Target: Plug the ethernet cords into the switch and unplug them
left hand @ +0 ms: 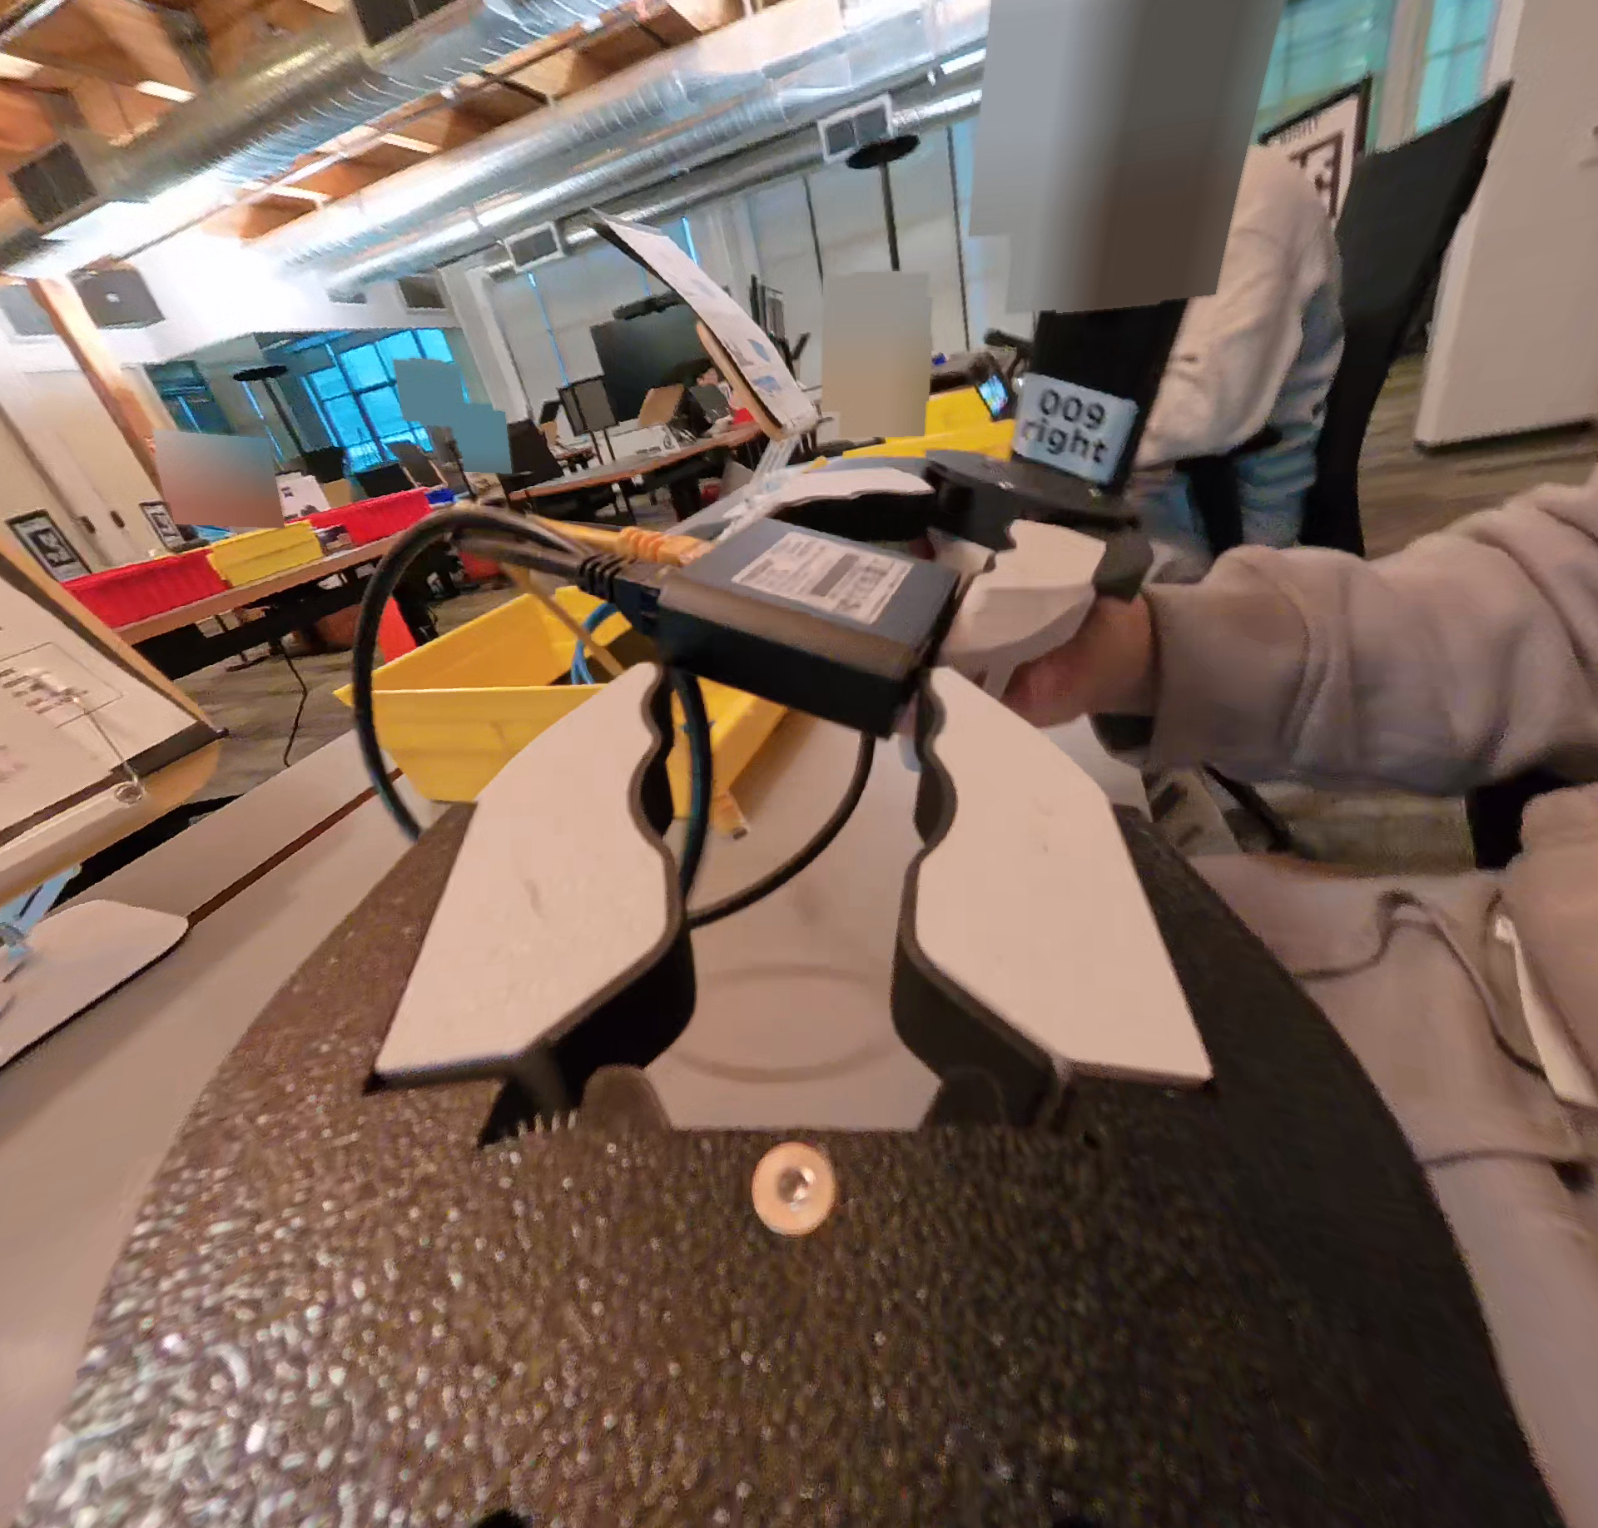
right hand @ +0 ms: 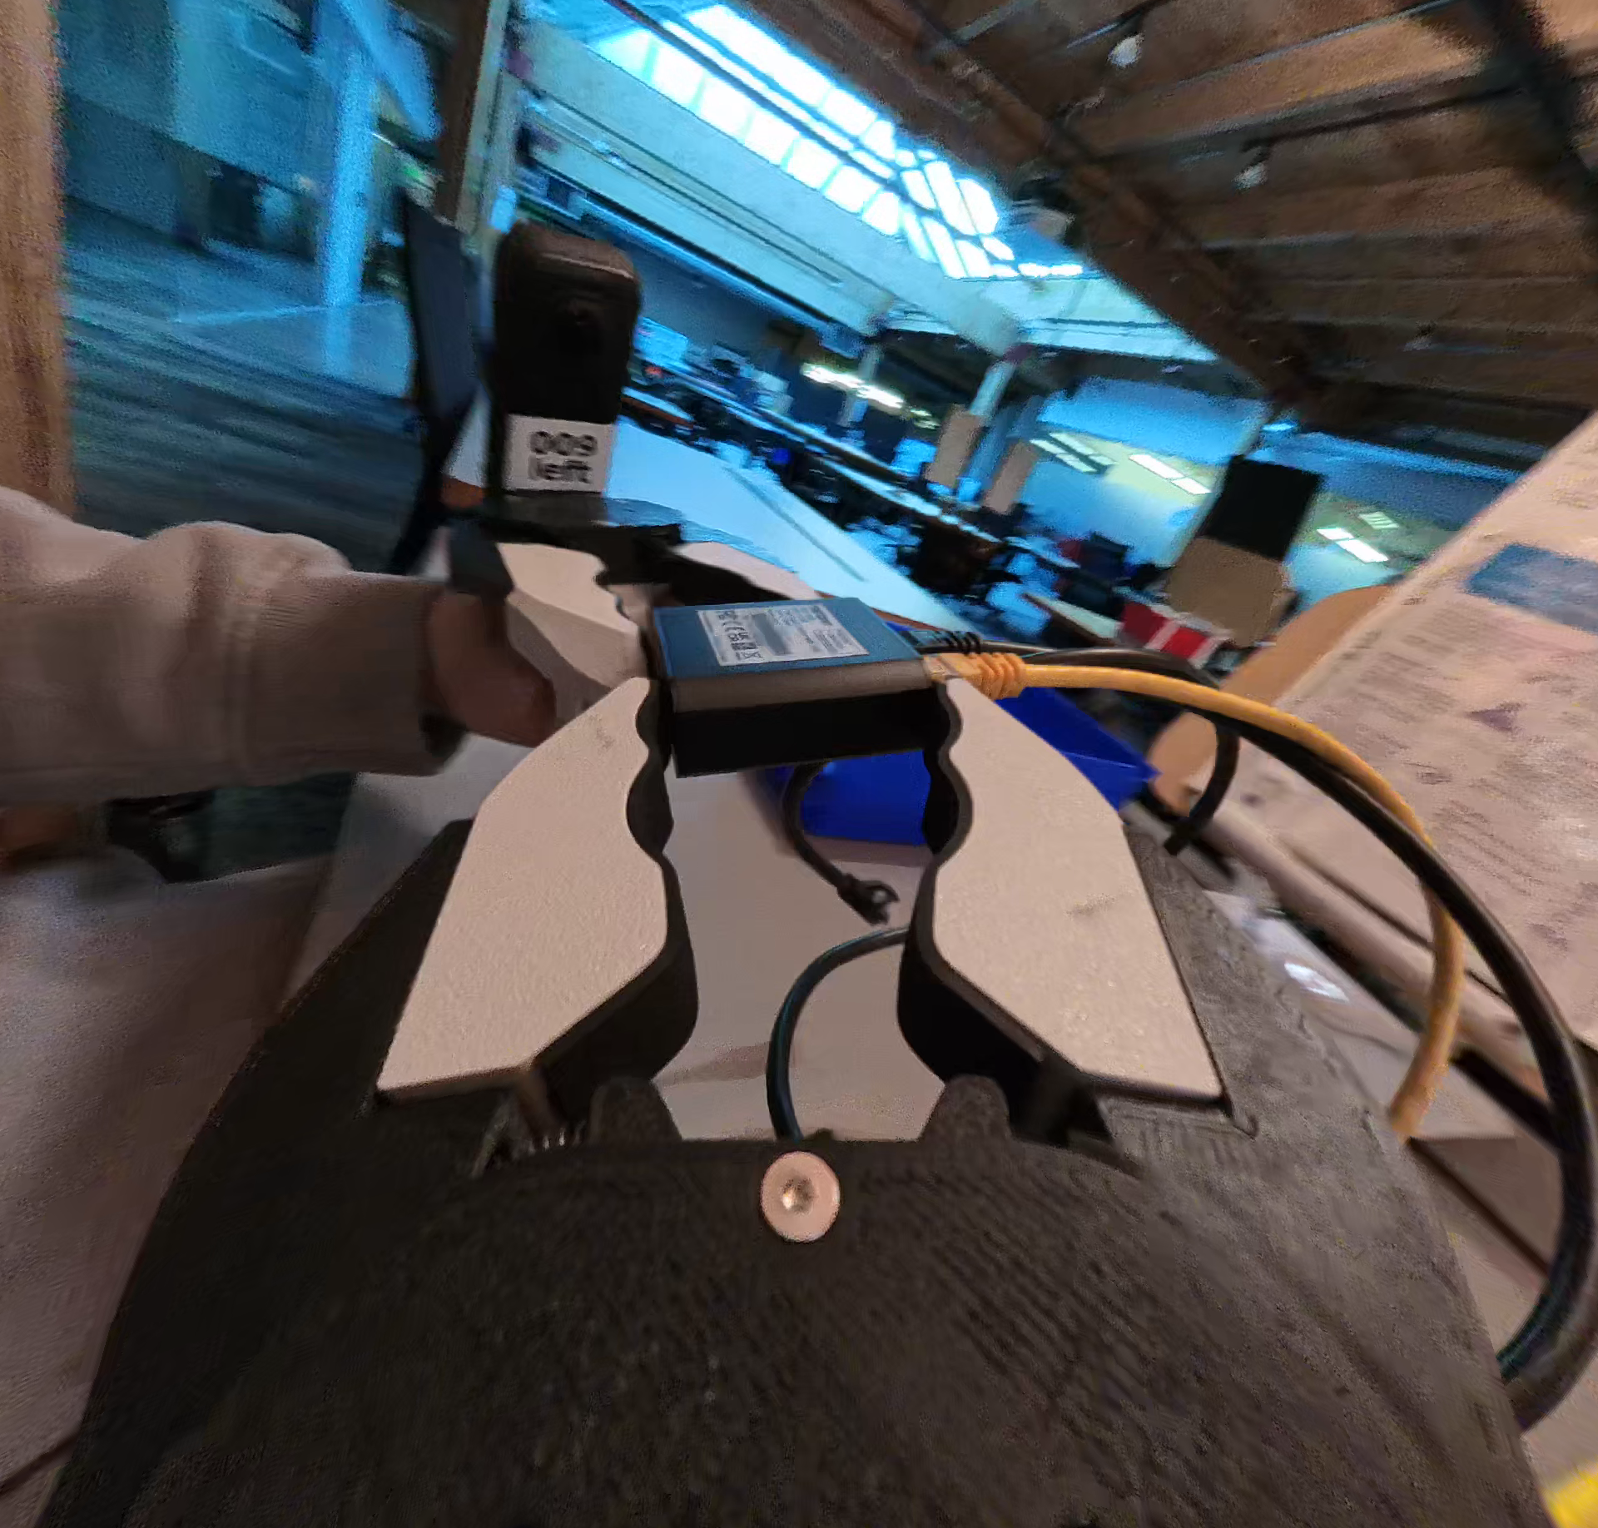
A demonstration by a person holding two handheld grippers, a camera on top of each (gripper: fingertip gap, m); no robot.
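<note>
While both grippers are meeting over the table (left hand: 259, 803), the dark blue ethernet switch (left hand: 804, 613) is being held up in the air between them. In the right wrist view, the right gripper (right hand: 800, 730) is clamping the switch (right hand: 783, 682) across its body, with a fingertip pressing on each side. In the left wrist view, the left gripper (left hand: 791, 713) is sitting with its jaws spread just below the switch's near edge; whether its fingertips (left hand: 636, 708) are actually pinching the casing cannot be told from either picture. A white label is facing up on the switch. An orange ethernet cord (right hand: 1254, 708) and a black cord (right hand: 1418, 838) are sitting plugged into the ports on one end, and both are arcing away and drooping downward. Behind the switch, in the left wrist view, a yellow bin (left hand: 484, 708) is resting on the table with a blue cable (left hand: 592, 639) lying inside it. A blue bin (right hand: 873, 786) is showing beneath the switch in the right wrist view.
</note>
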